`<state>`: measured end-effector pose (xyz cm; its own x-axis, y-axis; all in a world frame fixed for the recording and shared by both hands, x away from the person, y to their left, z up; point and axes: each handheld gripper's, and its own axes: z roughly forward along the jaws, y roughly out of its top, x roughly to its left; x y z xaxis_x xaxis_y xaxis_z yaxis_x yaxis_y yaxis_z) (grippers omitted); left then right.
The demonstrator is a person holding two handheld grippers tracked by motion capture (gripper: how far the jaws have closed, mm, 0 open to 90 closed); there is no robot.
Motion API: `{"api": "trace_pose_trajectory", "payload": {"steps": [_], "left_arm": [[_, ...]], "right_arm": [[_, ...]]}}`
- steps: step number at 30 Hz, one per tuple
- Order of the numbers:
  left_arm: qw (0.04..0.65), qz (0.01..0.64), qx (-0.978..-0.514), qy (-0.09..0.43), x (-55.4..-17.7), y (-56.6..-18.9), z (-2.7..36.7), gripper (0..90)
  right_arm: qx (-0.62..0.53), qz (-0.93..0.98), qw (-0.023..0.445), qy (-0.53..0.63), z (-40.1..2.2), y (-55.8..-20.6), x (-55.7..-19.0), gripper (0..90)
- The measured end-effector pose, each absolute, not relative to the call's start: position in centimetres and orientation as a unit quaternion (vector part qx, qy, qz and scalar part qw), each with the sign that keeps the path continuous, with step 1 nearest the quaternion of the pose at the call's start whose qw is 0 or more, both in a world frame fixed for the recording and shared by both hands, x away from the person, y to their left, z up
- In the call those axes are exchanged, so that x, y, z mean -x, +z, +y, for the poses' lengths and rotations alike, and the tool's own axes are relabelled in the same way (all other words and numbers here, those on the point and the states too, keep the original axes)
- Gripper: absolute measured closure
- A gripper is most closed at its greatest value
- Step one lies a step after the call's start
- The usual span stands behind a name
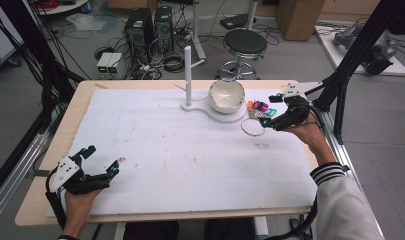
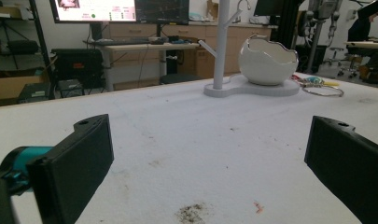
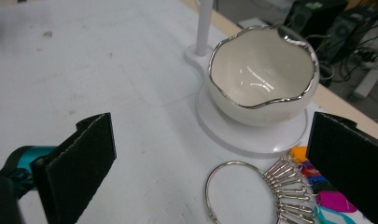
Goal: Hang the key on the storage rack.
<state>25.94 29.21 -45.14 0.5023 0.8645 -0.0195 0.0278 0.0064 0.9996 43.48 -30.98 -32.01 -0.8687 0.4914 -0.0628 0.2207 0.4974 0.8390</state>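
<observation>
While the right gripper [image 1: 273, 111] hangs over the far right part of the table [image 1: 50, 200], its two black jaws stand wide apart with nothing between them. Just below it lies the key ring [image 3: 233, 186], a large metal loop flat on the white mat [image 1: 190, 160], with a fan of small clips and coloured tags [image 3: 326, 198] strung along its right side: orange, red, blue, pink and teal. In the right gripper view the loop sits between the two jaws, nearer the right-hand one, and neither jaw touches it. From above, the ring [image 1: 253, 127] shows just beside the gripper's lower jaw, with the tags [image 1: 260, 106] lying close to the stand's base.

Just beyond the ring stands a white bowl [image 3: 263, 79] shaped like a cracked eggshell with a silver rim, upright on a flat white stand [image 3: 252, 135]. A thin white post [image 1: 188, 75] rises from the same stand, to the left of the bowl.

Well apart from all this, the left gripper [image 1: 101, 161] rests low at the near left corner of the mat, in the person's left hand [image 1: 80, 205]. Its jaws are spread too and hold nothing; bare, slightly stained mat lies between them in the left gripper view.
</observation>
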Motion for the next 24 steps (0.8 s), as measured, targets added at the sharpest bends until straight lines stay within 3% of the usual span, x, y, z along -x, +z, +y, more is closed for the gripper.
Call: {"api": "trace_pose_trajectory", "payload": {"steps": [17, 24], "left_arm": [[0.606, 0.362, -0.619, 0.345, -25.9, -45.1, 29.1, 1.7], [0.606, 0.361, -0.619, 0.344, -25.9, -45.1, 29.1, 1.7]], "right_arm": [[-0.139, 0.935, 0.080, 0.316, -27.9, -31.9, -47.2, 1.0], [-0.127, 0.953, 0.059, 0.269, -26.7, -33.6, -48.2, 1.0]]}}
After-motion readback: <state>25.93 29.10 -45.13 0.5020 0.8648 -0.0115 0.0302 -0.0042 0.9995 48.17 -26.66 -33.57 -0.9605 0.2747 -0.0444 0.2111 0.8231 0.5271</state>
